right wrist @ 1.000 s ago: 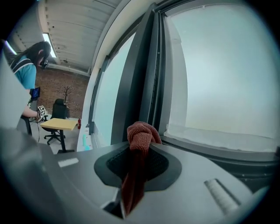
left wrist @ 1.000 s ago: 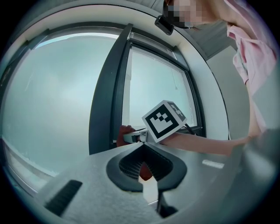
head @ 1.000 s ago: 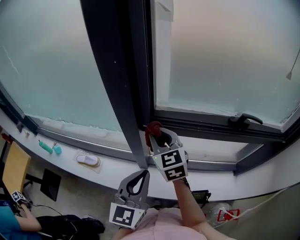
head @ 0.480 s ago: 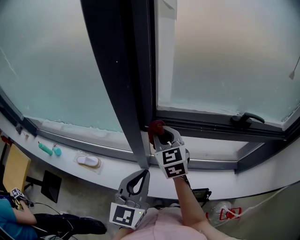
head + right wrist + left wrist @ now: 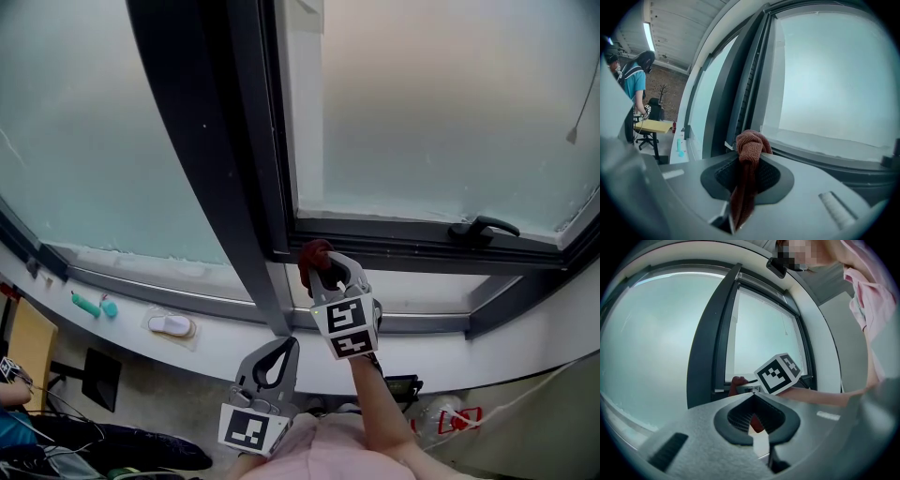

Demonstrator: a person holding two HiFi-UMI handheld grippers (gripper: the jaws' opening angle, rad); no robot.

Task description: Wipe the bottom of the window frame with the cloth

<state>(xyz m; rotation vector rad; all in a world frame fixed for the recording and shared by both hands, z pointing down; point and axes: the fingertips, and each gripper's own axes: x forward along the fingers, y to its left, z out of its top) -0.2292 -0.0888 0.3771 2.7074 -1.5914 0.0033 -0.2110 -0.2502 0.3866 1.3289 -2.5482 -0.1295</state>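
My right gripper [image 5: 317, 261] is shut on a reddish-brown cloth [image 5: 314, 253], bunched at its tip against the left end of the dark bottom window frame [image 5: 403, 242], by the vertical mullion [image 5: 220, 141]. In the right gripper view the cloth [image 5: 749, 149] hangs knotted between the shut jaws, with the frame [image 5: 820, 157] just beyond. My left gripper [image 5: 274, 361] hangs lower, near the person's body, jaws shut with nothing in them. From the left gripper view I see the right gripper's marker cube [image 5: 779, 373] and the cloth [image 5: 737, 383] at the frame.
A window handle [image 5: 480, 228] sits on the frame at the right. On the white sill [image 5: 216, 323] to the left lie a white oval object [image 5: 170, 325] and a teal item [image 5: 89, 305]. A person in a blue top [image 5: 633, 84] stands by a yellow table [image 5: 652, 125].
The right gripper with the cloth has stayed at the frame's left end, shifting only slightly. The head view has moved a little; the left gripper has not moved.
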